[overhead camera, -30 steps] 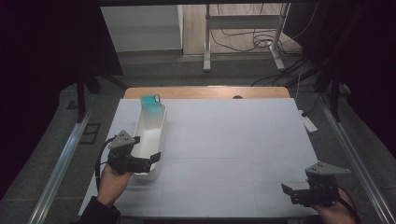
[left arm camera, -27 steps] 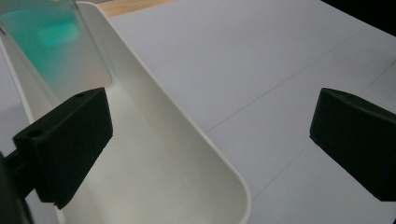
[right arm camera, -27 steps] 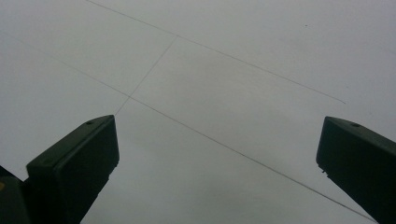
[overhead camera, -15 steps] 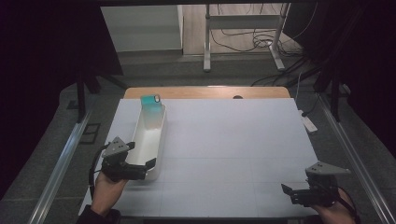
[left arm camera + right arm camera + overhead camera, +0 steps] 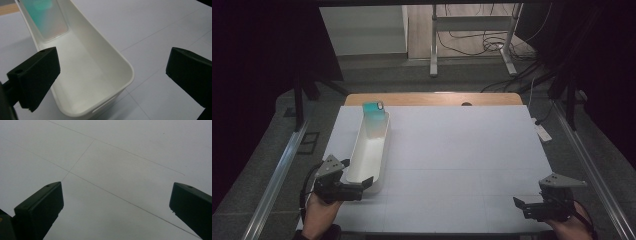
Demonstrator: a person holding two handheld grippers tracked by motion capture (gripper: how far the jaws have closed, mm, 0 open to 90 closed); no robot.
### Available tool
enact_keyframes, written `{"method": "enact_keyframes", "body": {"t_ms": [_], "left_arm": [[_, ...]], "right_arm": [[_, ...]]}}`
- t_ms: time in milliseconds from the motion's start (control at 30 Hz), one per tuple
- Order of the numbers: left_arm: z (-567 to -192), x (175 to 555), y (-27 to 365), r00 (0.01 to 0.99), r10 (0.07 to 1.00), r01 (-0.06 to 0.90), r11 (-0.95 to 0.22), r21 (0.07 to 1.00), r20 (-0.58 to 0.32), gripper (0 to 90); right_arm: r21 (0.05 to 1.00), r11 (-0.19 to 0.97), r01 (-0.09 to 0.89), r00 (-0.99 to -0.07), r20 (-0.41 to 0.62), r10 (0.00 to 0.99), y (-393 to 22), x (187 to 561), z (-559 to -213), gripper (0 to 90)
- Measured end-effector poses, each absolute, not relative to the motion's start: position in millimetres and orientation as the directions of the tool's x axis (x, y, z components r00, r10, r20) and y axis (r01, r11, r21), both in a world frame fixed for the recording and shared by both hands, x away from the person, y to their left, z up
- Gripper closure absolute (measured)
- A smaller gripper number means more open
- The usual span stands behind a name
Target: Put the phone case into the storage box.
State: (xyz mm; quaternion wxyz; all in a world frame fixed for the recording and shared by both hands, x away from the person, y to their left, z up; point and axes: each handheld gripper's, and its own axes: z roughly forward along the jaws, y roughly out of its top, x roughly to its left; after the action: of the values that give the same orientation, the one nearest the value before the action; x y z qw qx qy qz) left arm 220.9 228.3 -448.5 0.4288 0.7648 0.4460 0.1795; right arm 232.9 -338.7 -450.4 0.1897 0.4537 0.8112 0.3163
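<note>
A long white tray [image 5: 371, 145] lies lengthwise on the left side of the white table [image 5: 462, 150]. A translucent teal container [image 5: 373, 108] stands in its far end. My left gripper [image 5: 357, 173] is open at the tray's near end. In the left gripper view the tray's rounded near rim [image 5: 126, 65] lies between the spread jaws of the left gripper [image 5: 115, 75], and the teal container [image 5: 46, 21] shows at the far end. My right gripper [image 5: 520, 205] is open near the table's front right corner. In the right gripper view the right gripper [image 5: 115, 207] has only bare table between its jaws.
A wooden strip [image 5: 432, 98] borders the table's far edge. Metal rails [image 5: 277, 175] run along both sides. A stand with cables [image 5: 472, 45] is on the floor beyond the table. Thin seam lines [image 5: 120, 197] cross the table top.
My left gripper has pulled back along the tray toward the near edge, from beside the tray's middle to its near end. The right gripper has stayed put.
</note>
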Motion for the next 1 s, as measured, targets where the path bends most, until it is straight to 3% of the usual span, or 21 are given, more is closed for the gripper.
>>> {"method": "enact_keyframes", "body": {"t_ms": [1000], "left_arm": [[-462.8,191.7,242.9,0.471,0.877,0.594,-0.24,0.767,-0.09,0.0]], "right_arm": [[0.683,0.391,0.617,-0.517,-0.023,0.856,-338.2,233.2,-450.8,0.0]]}}
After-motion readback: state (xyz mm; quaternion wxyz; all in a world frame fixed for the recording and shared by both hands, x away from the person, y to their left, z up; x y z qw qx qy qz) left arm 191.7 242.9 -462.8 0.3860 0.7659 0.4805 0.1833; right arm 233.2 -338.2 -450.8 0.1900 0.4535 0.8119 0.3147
